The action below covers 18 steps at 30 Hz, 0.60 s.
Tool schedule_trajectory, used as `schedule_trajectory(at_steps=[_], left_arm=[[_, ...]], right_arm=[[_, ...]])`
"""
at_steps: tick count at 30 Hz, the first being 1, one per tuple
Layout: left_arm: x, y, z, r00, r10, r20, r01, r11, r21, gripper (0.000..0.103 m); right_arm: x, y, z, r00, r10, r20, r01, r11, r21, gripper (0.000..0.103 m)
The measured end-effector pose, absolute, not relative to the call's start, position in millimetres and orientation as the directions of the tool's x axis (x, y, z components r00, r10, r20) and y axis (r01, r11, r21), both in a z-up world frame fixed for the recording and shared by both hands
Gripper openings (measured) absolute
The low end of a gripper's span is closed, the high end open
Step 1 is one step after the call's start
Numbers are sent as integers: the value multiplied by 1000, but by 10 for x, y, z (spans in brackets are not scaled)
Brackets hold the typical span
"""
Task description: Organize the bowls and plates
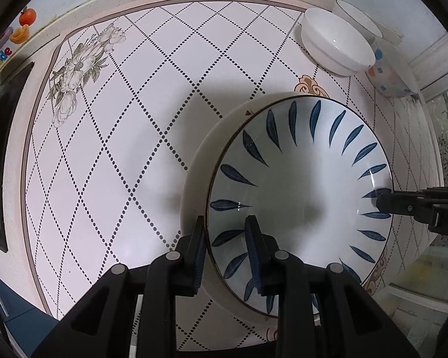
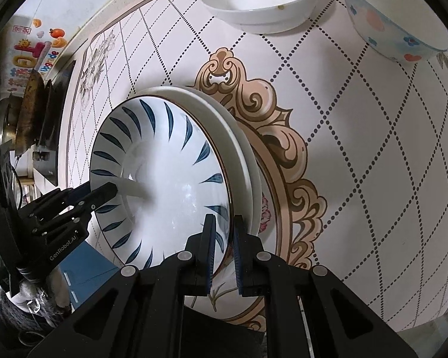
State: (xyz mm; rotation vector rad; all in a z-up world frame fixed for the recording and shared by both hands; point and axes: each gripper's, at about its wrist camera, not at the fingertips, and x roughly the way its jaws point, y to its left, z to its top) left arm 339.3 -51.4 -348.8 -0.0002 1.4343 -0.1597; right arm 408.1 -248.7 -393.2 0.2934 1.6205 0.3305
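- Blue leaf strokes ringed the plate [image 1: 301, 191] I held; it filled the lower right of the left wrist view and sat on or just over a plain white plate [image 1: 200, 161], whose rim showed as a crescent at its left.
- My left tongs [image 1: 225, 253] straddled the near rim at the bottom centre, one finger outside and one inside, pinching the leaf plate.
- My right tongs [image 2: 224, 250] were pressed nearly together on the opposite rim, at the bottom centre of the right wrist view, gripping the same plate.
- I judged the step to be stacking: the leaf plate going onto the white one, both tongs sharing the load.
- The next move, as I read it, called for lowering it level until it nested, then letting go with both sides together so it would not tip.
- Further out, a white bowl [image 1: 337, 41] and a flowered bowl [image 1: 388, 74] stood at the upper right on the patterned table [image 1: 119, 149], apart from the stack and not yet sorted.
- Hard to tell: whether the leaf plate already rested on the white one or hung just above; the gap was hidden by its own rim.
- My tongs' black frames covered the plates' near edges, and the flowered bowl was cut off by the lens edge.
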Motion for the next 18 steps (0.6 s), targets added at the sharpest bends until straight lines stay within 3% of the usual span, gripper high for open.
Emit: schedule_trajectory(at_steps=[11, 18], left_arm=[[3380, -380, -3462, 111, -153, -982, 61, 987, -147, 23], [3290, -284, -3081, 168, -133, -977, 58, 990, -125, 23]], right_arm=[[4089, -2528, -3932, -64, 400, -914, 82, 915, 395, 19], [4021, -2527, -3706, -21, 364, -931, 75, 929, 361, 19]])
